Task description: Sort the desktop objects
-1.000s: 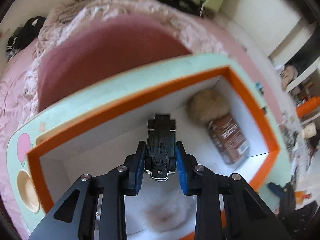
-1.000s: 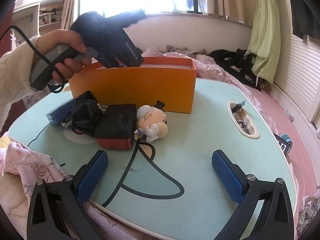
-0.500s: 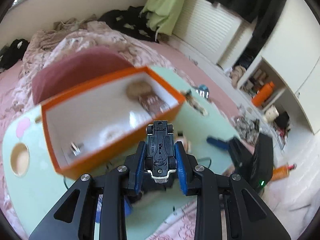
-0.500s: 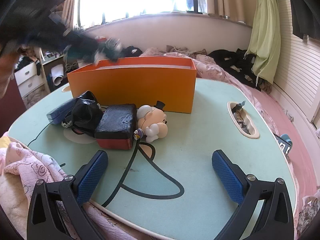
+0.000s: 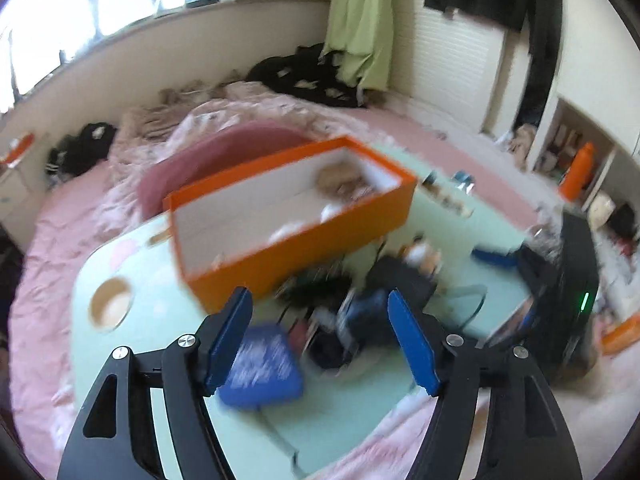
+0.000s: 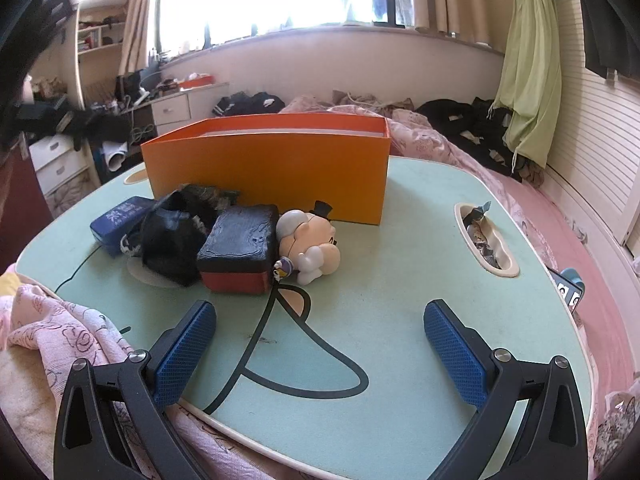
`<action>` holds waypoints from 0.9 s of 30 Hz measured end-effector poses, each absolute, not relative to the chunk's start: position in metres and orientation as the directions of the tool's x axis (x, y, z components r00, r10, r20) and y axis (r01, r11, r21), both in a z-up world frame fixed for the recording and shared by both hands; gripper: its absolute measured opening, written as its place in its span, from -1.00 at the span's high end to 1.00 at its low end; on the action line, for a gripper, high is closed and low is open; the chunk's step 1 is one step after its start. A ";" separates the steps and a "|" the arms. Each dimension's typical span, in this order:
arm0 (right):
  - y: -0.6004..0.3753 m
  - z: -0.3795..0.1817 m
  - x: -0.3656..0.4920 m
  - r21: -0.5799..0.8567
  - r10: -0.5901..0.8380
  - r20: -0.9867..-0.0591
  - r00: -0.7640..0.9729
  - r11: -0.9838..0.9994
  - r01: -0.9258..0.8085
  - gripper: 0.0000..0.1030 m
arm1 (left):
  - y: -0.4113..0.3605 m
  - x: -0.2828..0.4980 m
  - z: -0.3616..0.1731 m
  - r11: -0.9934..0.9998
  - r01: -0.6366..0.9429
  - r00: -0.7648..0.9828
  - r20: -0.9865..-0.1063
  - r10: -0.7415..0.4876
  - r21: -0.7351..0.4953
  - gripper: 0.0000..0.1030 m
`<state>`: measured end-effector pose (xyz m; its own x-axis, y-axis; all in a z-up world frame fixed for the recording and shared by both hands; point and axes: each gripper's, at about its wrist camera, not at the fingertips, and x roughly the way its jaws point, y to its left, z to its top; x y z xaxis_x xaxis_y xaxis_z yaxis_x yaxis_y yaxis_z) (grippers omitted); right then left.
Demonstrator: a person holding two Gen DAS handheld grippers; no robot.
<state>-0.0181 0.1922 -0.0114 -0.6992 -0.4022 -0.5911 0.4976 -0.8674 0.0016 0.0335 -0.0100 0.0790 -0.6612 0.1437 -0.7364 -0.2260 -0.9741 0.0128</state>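
Where bedding ends, mint table (image 6: 420, 280).

Orange box (image 6: 266, 170) stands upright at centre frame in the right wrist view, open-topped, white inside. In front of it, a cluster: blue packet (image 6: 120, 218) at left, lying flat; a crumpled black bag (image 6: 172, 236) touching it; a black-topped red case (image 6: 240, 248) just right of that; then a cartoon figurine (image 6: 310, 244) with a tiny black top hat, tipped on its side against the case. In the blurred left wrist view, the box (image 5: 296, 240) sits centre frame with pale, fuzzy things inside.
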 end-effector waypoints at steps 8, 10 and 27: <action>0.192 -0.012 -0.018 0.002 -0.402 -0.591 -0.699 -0.867 0.498 -1.00 | -0.047 0.081 0.029 -0.998 -0.057 -0.639 -0.768 0.031 0.007 -0.37; 0.192 -0.012 -0.018 0.002 -0.402 -0.591 -0.699 -0.867 0.498 -1.00 | -0.043 0.079 0.011 -0.997 -0.072 -0.587 -0.808 0.053 -0.014 -0.37; 0.192 -0.012 -0.017 0.001 -0.402 -0.590 -0.700 -0.867 0.498 -1.00 | -0.028 0.063 -0.005 -0.999 -0.044 -0.675 -0.736 0.050 -0.028 -1.00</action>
<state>-0.0167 0.1921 -0.0117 -0.7002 -0.4022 -0.5899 0.4978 -0.8673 0.0005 0.0633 -0.0275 -0.0045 -0.6753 0.0504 -0.7359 -0.0438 -0.9986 -0.0282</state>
